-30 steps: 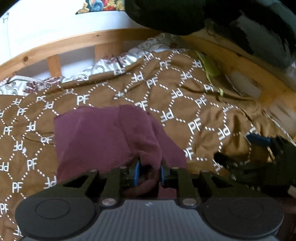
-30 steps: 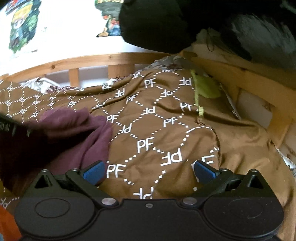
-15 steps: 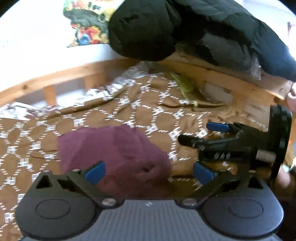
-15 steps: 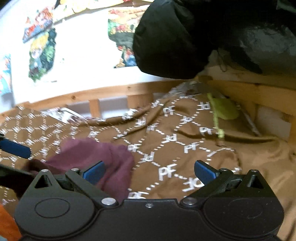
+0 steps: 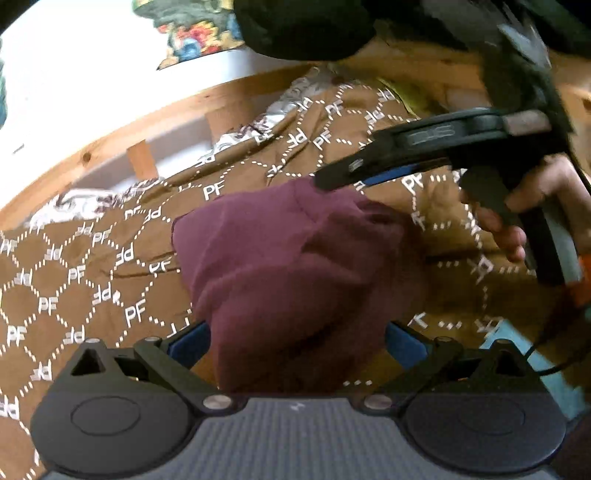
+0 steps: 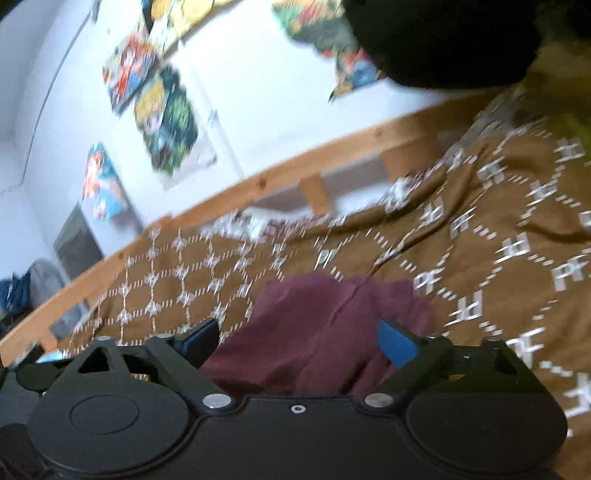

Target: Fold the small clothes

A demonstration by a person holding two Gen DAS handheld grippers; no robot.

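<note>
Bed with a brown PF-patterned cover (image 5: 110, 266) fills both views, wooden bed rail (image 5: 155, 110) arcing across the upper left, white wall with posters (image 6: 162, 118) behind, a black padded jacket (image 5: 303, 26) hanging in at the top. The maroon garment (image 5: 295, 266) lies bunched in the centre of the left wrist frame, resting on the cover; in the right wrist frame it sits at lower centre, just ahead of the tool. What changed: a second ago the left tongs (image 5: 295, 339) were pinched shut on a gathered edge of the cloth; half a second ago they had let go, and now they stand wide apart with nothing held, the blue pads to either side of the near end of the garment. The right tongs (image 6: 299, 339) remain spread apart, holding nothing, but have swung over from the bare cover at the right to a spot above the garment; in the left wrist view they show at upper right, tips over the cloth's far edge, contact not discernible. Right view is motion-blurred. Judgement: one fold has been laid down and released; the piece looks lumpy rather than flat, so both tools appear to be repositioning for a fresh grip or a further fold.
</note>
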